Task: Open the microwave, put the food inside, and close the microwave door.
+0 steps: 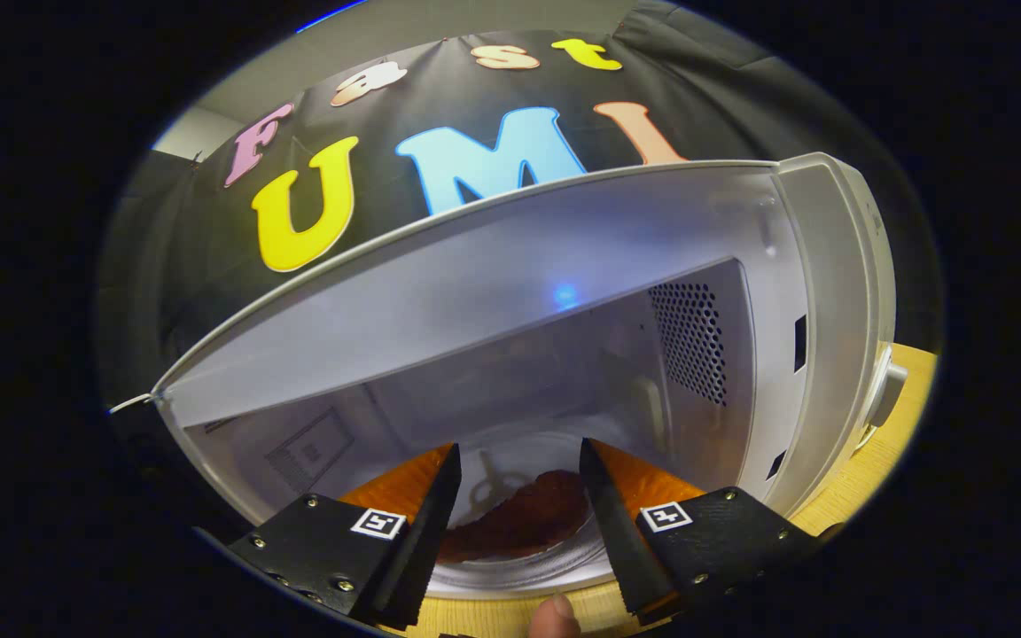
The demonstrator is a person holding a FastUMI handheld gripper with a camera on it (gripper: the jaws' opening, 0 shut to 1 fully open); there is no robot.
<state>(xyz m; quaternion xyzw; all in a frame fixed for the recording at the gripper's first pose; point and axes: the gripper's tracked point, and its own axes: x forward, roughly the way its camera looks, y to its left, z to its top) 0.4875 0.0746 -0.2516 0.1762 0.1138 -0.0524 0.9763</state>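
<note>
The microwave (510, 292) is seen already opened, its cavity spread across the middle of the frame, with the perforated vent wall at the centre right and the control side with a knob (890, 383) at the far right. The door itself cannot be made out with certainty. The gripper (518, 474) is held at the bottom centre of the frame, pointed into the cavity. Its fingers are spread fairly wide, and no pressing on anything by either finger is seen.

The food (528, 523), a dark reddish-brown piece, is found between the fingers and just beyond their tips, lying on the turntable plate (510, 571) on the cavity floor (whether it is fully settled or only just let go cannot be told). A fingertip (555, 616) of the person is visible at the very bottom centre, over the wooden table (883, 461).

By this showing, opening is judged done and placing is judged done or nearly so. What is left is for the gripper to be drawn out and the door to be shut.
</note>
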